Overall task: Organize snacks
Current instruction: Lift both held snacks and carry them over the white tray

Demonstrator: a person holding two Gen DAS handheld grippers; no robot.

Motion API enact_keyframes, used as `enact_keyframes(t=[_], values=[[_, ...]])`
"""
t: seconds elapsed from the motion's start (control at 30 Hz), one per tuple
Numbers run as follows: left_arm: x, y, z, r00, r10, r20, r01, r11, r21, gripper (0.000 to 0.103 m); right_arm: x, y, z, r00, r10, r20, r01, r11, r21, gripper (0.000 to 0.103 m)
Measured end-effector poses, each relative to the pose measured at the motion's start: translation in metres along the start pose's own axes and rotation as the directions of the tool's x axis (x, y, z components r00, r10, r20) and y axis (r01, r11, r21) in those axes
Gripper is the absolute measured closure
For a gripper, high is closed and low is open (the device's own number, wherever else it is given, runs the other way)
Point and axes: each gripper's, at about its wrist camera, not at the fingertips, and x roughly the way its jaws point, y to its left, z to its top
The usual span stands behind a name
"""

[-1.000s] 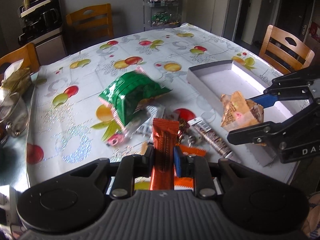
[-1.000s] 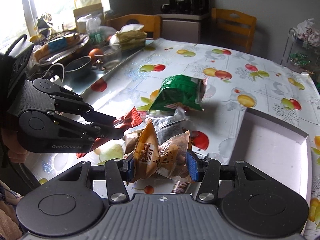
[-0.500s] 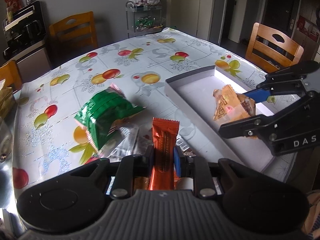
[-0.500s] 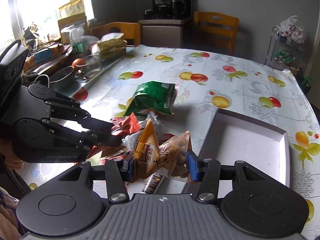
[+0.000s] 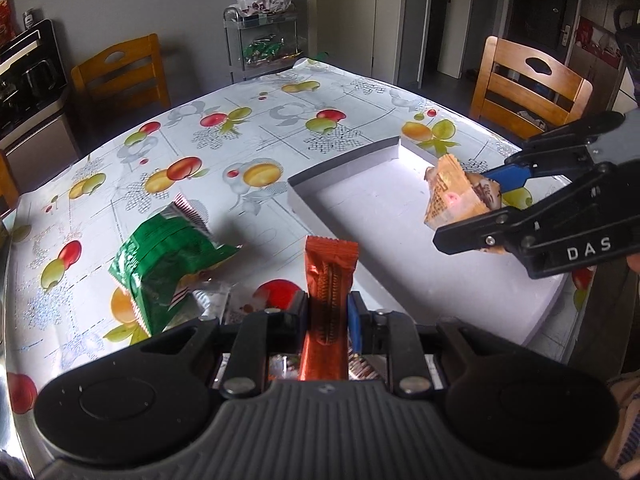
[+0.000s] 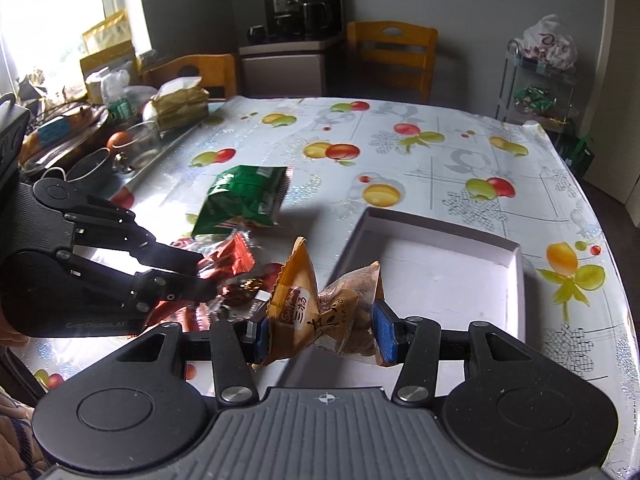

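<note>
My left gripper [image 5: 328, 312] is shut on an orange-red wrapped bar [image 5: 327, 280], held above the table just left of the white tray [image 5: 340, 168]. The same bar [image 6: 228, 260] shows between the left gripper's [image 6: 202, 274] fingers in the right wrist view. My right gripper [image 6: 322, 332] is shut on an orange and clear snack packet [image 6: 320, 308], hovering over the near left corner of the tray [image 6: 516, 276]. From the left wrist view that packet [image 5: 456, 196] hangs over the tray's interior in the right gripper [image 5: 466, 208]. A green snack bag [image 5: 168, 264] lies on the tablecloth.
Small wrapped snacks [image 6: 240, 292] lie in a loose heap on the tablecloth beside the tray. Dishes and a glass bowl [image 6: 136, 144] crowd the table's far left. Wooden chairs [image 5: 528, 88] stand around the table, and a wire rack [image 5: 260, 48] stands behind it.
Both grippers have carried their snacks sideways from the snack pile toward the tray. The packet now hangs over the tray and the bar sits close to its near rim.
</note>
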Motion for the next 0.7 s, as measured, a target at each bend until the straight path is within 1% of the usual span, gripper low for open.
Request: enact_keyframes(t=[0.37,0.7], values=[[0.022,-0.020,0.023,1.000,-0.003,-0.013,0.004,1.000,0.022,0.085,0.002,-0.029,-0.002,1.000,-0.004,-0.004,0.005,1.000,0.013,0.053],[0.055,-0.039,0.050,1.000,0.003,-0.025,-0.002,1.000,0.031,0.085,0.010,-0.069,-0.003,0.999,-0.019,-0.028,0.020,0.999,0.038,0.053]])
